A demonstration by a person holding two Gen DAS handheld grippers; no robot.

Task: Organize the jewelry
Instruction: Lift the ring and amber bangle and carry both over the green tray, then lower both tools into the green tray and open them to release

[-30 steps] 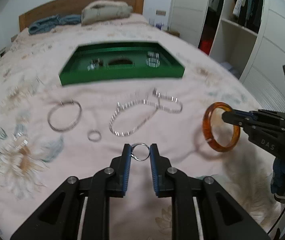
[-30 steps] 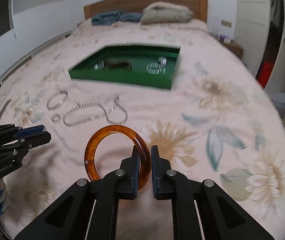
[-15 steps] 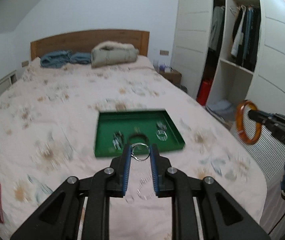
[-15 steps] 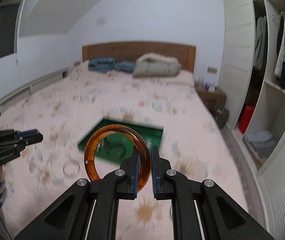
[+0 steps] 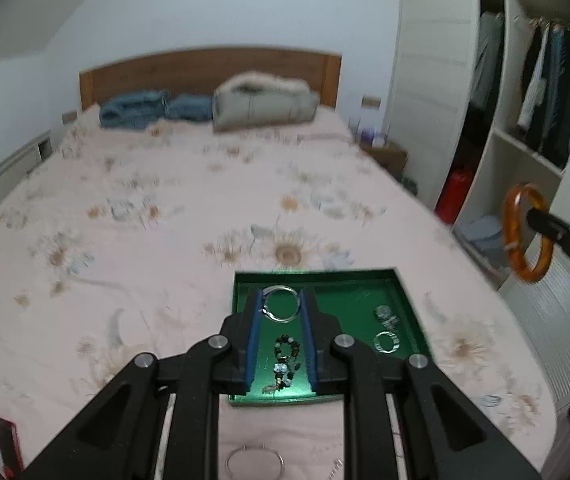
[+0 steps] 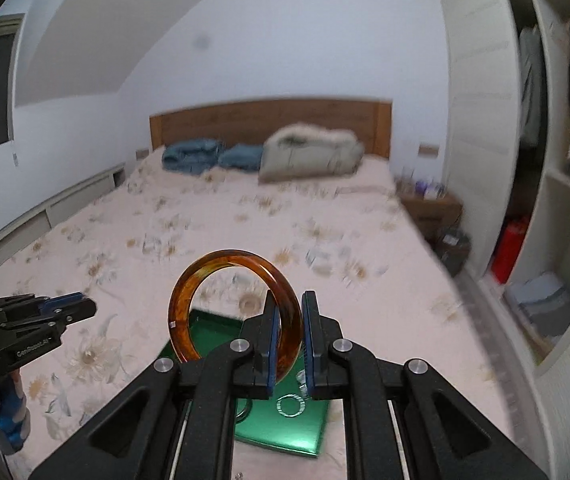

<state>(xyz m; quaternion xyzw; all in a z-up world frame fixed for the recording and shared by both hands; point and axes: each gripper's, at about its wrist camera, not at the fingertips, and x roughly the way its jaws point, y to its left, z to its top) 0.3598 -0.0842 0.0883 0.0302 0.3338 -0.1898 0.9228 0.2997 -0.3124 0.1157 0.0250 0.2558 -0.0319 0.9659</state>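
Observation:
My left gripper [image 5: 281, 300] is shut on a small silver ring [image 5: 281, 304] and holds it above the green jewelry tray [image 5: 401, 284] on the bed. In the tray lie a dark beaded bracelet [image 5: 285, 354] and silver rings [image 5: 387, 340]. My right gripper [image 6: 288, 304] is shut on an amber bangle [image 6: 189, 288], held upright in the air above the tray [image 6: 205, 328]. The bangle also shows in the left wrist view [image 5: 519, 236], and the left gripper shows in the right wrist view [image 6: 81, 307].
A silver bangle [image 5: 255, 460] lies on the floral bedsheet in front of the tray. Folded blue clothes [image 5: 145, 110] and a beige jacket [image 5: 265, 100] lie by the headboard. An open wardrobe [image 5: 525, 120] stands on the right. A red object [image 5: 7, 440] lies at the bed's near left.
Both grippers have risen well above the bed with their jewelry and moved forward over the green tray. The tray has shifted to right beneath the fingers.

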